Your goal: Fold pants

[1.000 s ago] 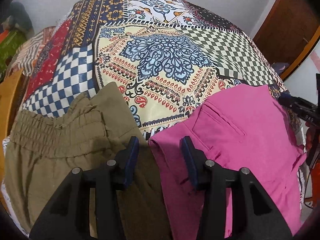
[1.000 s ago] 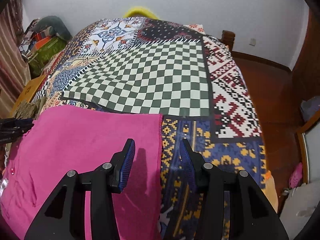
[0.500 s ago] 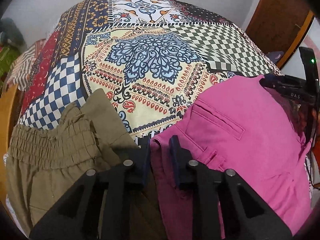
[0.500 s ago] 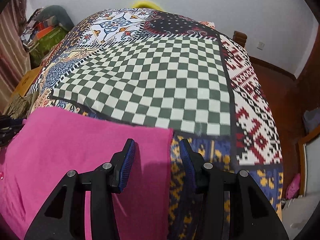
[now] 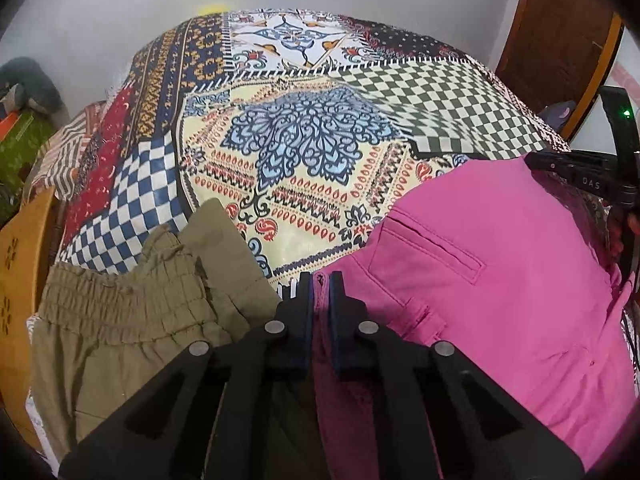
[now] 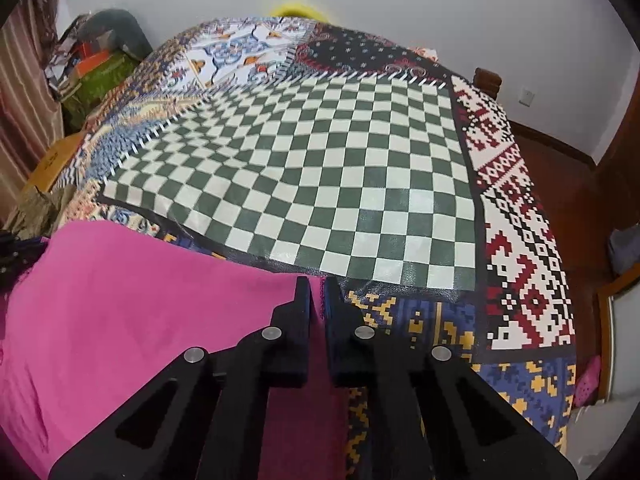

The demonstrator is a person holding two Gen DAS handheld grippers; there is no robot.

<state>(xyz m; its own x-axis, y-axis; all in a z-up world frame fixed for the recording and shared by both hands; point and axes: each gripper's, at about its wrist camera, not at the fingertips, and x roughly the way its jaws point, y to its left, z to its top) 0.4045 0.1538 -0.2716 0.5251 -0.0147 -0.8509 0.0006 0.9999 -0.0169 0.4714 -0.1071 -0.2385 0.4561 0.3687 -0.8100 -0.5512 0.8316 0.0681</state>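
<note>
1. The pink pants [image 5: 500, 292] are of smooth woven cloth. They lie flat on the bed cover [image 5: 320, 200], near its front edge. A welt pocket with stitched borders shows near the waist corner.
2. The bed cover has a slightly glossy surface with patchwork prints: green and white checks, blue and white checks, a blue ornament on cream, and red and white geometric figures.
3. The olive pants [image 5: 120, 320] lie to the left of the pink pants. Their waistband is gathered with elastic and looks wrinkled, and the cloth below it is softer and matte.
4. The lower part of both pants is cut off by the frame and by the black gripper bodies, so their full length is not visible. In the right wrist view the olive pants appear only as a small crumpled piece at the left border.
5. The far left corner of the room holds some green and orange things, too blurred to name. A yellow object behind the bed is also unclear.
6. The left gripper [image 5: 320, 280] is clenched on the waist corner of the pink pants; a thin fold of pink cloth stands between the two blue pads.
7. The right gripper [image 6: 316, 284] is closed on the opposite edge of the pink pants [image 6: 140, 320], with a narrow strip of pink cloth pinched between its fingers, just beside the checked patch.
</note>
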